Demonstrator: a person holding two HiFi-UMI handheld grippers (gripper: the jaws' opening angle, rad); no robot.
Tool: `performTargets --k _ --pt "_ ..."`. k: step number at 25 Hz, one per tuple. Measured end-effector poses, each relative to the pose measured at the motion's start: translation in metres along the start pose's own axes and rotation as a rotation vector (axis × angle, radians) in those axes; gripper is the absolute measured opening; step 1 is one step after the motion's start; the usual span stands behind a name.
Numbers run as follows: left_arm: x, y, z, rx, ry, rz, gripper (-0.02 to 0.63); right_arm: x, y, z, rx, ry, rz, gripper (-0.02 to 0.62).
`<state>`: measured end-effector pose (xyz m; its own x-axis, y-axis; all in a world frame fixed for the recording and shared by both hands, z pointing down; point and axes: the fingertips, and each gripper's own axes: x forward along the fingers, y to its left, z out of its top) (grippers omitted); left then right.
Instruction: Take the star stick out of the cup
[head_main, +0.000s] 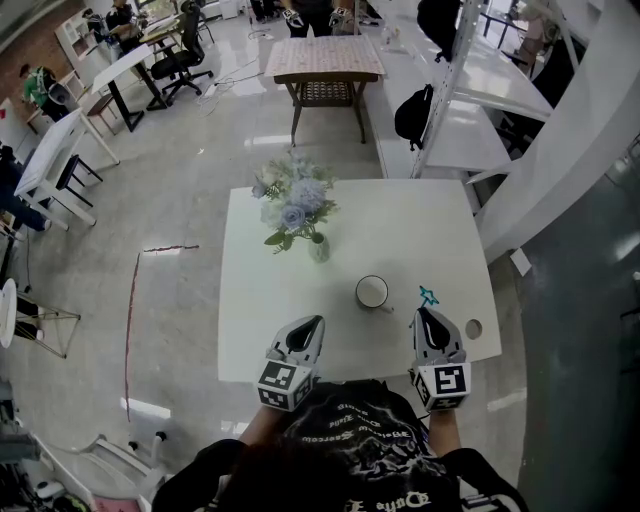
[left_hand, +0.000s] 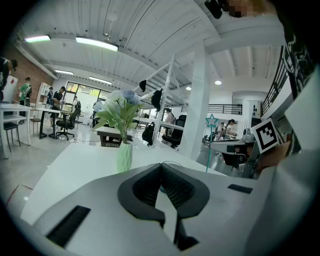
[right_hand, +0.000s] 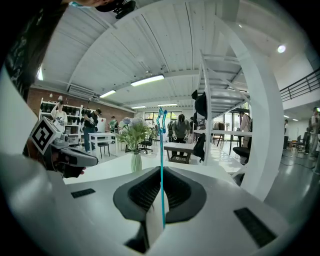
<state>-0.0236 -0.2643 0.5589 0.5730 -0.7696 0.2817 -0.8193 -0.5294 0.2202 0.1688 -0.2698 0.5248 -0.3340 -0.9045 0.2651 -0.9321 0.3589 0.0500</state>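
Observation:
The star stick (head_main: 428, 296), a thin teal rod topped with an outlined star, stands upright between the pads of my right gripper (head_main: 424, 312), which is shut on it. It is outside the white cup (head_main: 372, 292), a short way to the cup's right. In the right gripper view the rod (right_hand: 161, 170) rises through the closed jaws of that gripper (right_hand: 161, 172). My left gripper (head_main: 312, 322) hovers near the table's front edge, left of the cup, with its jaws together and nothing in them. From the left gripper (left_hand: 161, 167) the star (left_hand: 211, 121) shows at the right.
A vase of pale blue flowers (head_main: 296, 205) stands on the white table (head_main: 400, 220) behind the cup. A round hole (head_main: 473, 328) sits near the table's right front corner. A wooden table (head_main: 322, 58) and white stair frames (head_main: 560, 120) lie beyond.

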Motion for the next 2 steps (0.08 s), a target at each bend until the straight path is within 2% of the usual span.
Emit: performTargets --k 2 --pt "0.0005 0.0011 0.0017 0.001 0.000 0.008 0.020 0.0008 -0.0004 -0.0008 0.000 0.001 0.001 0.021"
